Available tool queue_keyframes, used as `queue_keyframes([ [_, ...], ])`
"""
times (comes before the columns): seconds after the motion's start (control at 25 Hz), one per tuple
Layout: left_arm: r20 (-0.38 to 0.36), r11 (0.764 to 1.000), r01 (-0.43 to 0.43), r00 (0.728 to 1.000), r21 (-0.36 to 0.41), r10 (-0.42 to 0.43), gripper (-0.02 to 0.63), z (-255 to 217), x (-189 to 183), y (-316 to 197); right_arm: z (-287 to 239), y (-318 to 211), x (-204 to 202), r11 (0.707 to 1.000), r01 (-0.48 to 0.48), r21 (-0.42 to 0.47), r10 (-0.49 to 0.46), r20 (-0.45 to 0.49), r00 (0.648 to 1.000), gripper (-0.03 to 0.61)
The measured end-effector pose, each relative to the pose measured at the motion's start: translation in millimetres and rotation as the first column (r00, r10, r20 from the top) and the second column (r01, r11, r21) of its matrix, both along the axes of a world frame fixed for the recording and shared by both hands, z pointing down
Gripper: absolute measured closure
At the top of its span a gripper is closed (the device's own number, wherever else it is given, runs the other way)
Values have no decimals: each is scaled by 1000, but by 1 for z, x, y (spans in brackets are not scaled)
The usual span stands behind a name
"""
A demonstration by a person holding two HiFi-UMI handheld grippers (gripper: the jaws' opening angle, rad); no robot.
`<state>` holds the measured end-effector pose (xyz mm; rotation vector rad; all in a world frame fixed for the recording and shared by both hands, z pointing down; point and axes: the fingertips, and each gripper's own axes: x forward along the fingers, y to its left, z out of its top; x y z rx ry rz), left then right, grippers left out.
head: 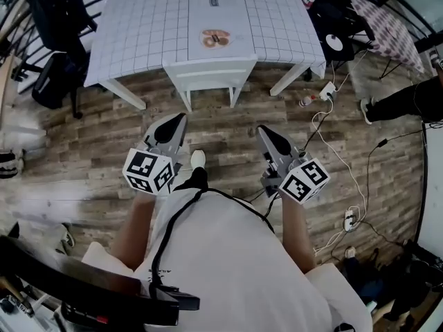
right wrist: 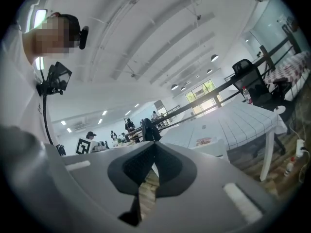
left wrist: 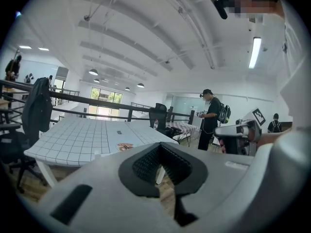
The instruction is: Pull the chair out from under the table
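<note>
Left gripper (head: 180, 120) and right gripper (head: 263, 131): fingers together, nothing between them. Chair (head: 208, 73) is ahead of both fingertips, well apart from them, seat tucked under table (head: 131, 33).

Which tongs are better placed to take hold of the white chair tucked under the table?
Probably the left tongs: their shut tips lie nearer the white chair under the white grid-clothed table. The right tongs, also shut, sit farther back. Neither touches it.
</note>
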<state>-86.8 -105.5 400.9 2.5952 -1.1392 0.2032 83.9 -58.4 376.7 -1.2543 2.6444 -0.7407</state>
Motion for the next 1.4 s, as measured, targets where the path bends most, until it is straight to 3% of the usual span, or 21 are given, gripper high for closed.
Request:
queue_keyframes([
  [0.28, 13, 998, -56, 998, -7, 56, 606, 6, -21, -72, -2, -75, -26, 999, -35, 17, 36, -96, 995, 571],
  [0.72, 19, 996, -89, 996, -31, 89, 606, 20, -65, -159, -8, -168, -67, 998, -69, 9, 69, -57, 996, 571],
  [0.88, 53, 994, -102, 993, -28, 104, 606, 28, -72, -174, -1, -183, -71, 997, -77, 3, 77, -92, 993, 571],
  [1.4, 33, 995, -77, 996, -70, 80, 606, 43, -66, -169, 7, -187, -48, 997, -81, -14, 79, -105, 991, 571],
])
